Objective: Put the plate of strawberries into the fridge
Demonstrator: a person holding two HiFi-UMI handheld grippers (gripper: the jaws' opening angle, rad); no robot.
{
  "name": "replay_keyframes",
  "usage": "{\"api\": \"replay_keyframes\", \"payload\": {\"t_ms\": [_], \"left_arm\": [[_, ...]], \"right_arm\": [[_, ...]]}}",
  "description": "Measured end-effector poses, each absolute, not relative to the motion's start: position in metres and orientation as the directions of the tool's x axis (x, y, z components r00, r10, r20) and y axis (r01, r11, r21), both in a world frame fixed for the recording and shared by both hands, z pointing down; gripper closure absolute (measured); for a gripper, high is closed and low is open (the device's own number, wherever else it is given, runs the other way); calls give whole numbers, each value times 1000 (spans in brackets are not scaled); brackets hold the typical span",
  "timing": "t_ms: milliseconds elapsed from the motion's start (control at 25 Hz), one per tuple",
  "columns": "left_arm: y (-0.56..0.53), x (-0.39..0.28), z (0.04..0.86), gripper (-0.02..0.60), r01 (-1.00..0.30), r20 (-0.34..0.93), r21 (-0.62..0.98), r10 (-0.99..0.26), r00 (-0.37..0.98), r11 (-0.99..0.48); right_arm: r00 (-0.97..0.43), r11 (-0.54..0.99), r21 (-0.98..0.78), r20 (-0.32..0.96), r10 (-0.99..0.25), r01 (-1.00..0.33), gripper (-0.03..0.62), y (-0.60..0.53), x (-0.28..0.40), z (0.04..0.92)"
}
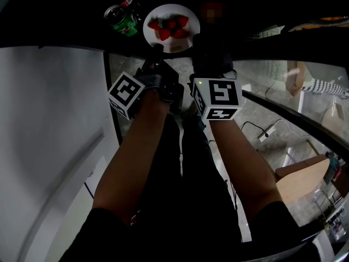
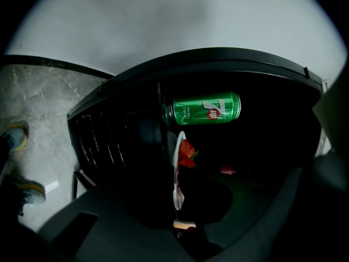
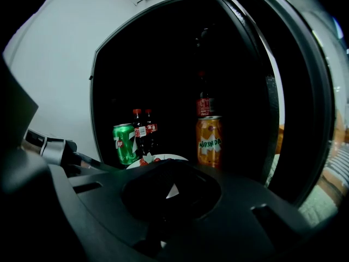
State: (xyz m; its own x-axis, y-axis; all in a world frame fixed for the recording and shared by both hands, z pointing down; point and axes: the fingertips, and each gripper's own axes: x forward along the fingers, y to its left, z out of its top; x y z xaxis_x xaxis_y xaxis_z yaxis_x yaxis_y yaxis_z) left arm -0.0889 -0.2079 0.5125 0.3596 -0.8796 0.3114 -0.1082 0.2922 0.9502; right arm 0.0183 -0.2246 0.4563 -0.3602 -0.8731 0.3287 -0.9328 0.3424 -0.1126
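Two tongs [image 1: 157,49] [image 1: 197,47] at plate [image 1: 172,8] rim

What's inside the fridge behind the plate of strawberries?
Behind the plate of strawberries stand a green can, two cola bottles, an orange can and a dark bottle. Farther back is too dark to see.

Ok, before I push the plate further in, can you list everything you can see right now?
plate: one, white, at the fridge opening, held by its rim
strawberries: several, red, on the plate
green can: one, upright in the fridge, left of the plate
cola bottles: two, dark with red caps, just right of the green can
orange can: one, upright, right of the plate
fridge: one, open, dark inside
floor: grey marble, below
left gripper: black, shut on the plate's rim
right gripper: black, shut on the plate's rim
forearms: two, bare
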Motion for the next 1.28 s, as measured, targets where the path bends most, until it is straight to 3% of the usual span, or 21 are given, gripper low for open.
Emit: {"api": "replay_keyframes", "payload": {"t_ms": [560, 840, 1040, 1280], "left_arm": [[-209, -86, 513, 565, -131, 277, 961, -879, 389, 244], [-209, -90, 510, 519, -157, 266, 963, -879, 395, 221], [-202, -95, 507, 514, -283, 294, 941, -868, 401, 188], [-194, -100, 493, 515, -648, 347, 762, -846, 405, 2]], "right_arm": [[-361, 344, -110, 343, -867, -932, 599, -229, 19, 465], [-364, 349, -106, 342, -866, -931, 599, -229, 16, 465], [-363, 347, -107, 343, -866, -932, 599, -227, 15, 466], [-364, 349, -107, 342, -866, -931, 599, -226, 14, 467]]}}
